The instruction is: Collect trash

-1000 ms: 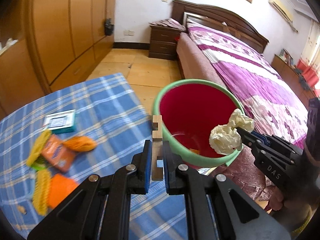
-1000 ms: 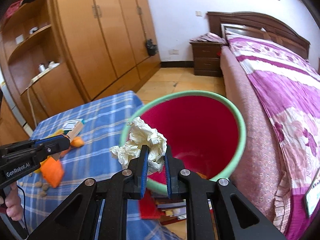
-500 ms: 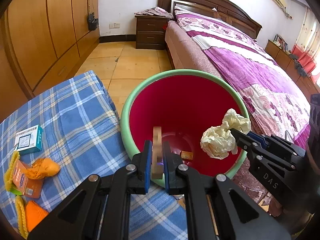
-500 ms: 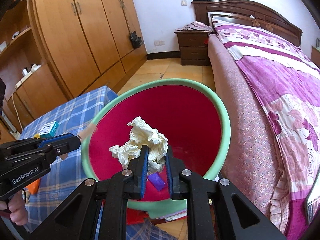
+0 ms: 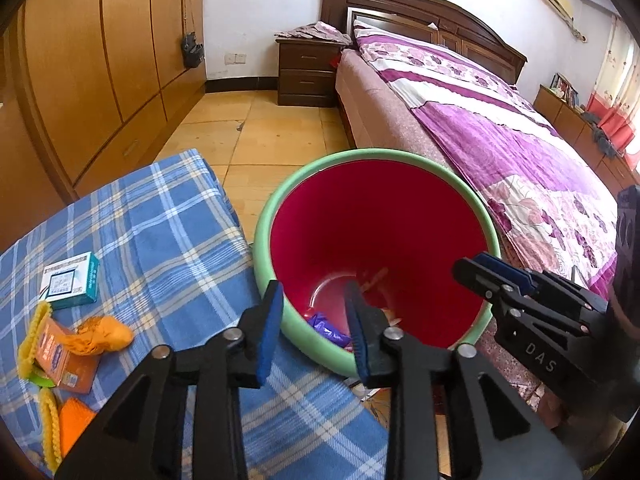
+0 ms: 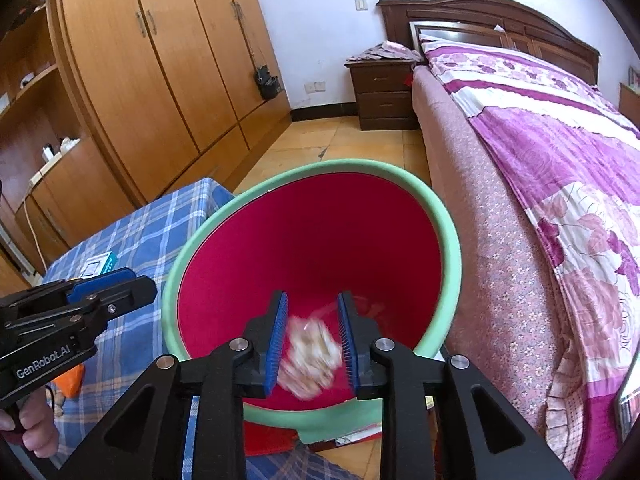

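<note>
Both grippers' fingers spread, empty: right gripper [image 6: 311,338] over bin [image 6: 450,240], paper wad [image 6: 310,356] loose between pads; remaining wrappers [image 5: 60,350] lie left, nearer our left gripper [image 5: 314,326].

A white wall [image 5: 256,8] closed the far end of the room. Wooden wardrobes [image 5: 100,64] filled the left of the frame, above a tan tiled floor [image 5: 272,136]. At upper centre stood a dark nightstand [image 5: 306,74], and a bed [image 5: 500,120] with a purple floral quilt ran down the right, brightly daylit.
</note>
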The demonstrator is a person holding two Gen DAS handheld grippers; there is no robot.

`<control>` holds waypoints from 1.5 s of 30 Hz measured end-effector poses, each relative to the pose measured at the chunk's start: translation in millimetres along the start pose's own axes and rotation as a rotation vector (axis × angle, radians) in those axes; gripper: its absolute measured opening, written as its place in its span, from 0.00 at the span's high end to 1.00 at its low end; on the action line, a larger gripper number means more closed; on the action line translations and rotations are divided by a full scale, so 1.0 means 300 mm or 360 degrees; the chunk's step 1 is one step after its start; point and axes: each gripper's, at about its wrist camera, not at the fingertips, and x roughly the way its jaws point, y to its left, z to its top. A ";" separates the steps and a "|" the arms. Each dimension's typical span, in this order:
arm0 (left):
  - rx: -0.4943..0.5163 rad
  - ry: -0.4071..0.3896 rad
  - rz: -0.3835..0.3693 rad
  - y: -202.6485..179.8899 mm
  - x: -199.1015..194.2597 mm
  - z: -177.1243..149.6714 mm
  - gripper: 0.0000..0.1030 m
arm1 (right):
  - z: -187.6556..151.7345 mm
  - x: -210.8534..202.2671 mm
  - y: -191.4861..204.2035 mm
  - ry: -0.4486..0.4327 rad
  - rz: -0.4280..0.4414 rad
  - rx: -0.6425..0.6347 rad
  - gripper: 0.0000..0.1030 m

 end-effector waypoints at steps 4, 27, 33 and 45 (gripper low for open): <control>-0.0011 -0.0027 0.0024 0.015 -0.047 -0.018 0.62 | -0.001 -0.035 0.019 -0.0031 0.0007 -0.0001 0.61; -0.0320 -0.0157 0.0197 0.284 -0.373 -0.232 0.53 | -0.086 -0.260 0.255 -0.0145 0.0193 -0.0068 0.46; -0.0413 -0.0174 0.0259 0.384 -0.429 -0.308 0.52 | -0.122 -0.263 0.329 -0.0104 0.0250 -0.0089 0.45; -0.0565 -0.0108 0.0368 0.555 -0.402 -0.416 0.52 | -0.177 -0.215 0.454 -0.0012 0.0289 -0.0169 0.45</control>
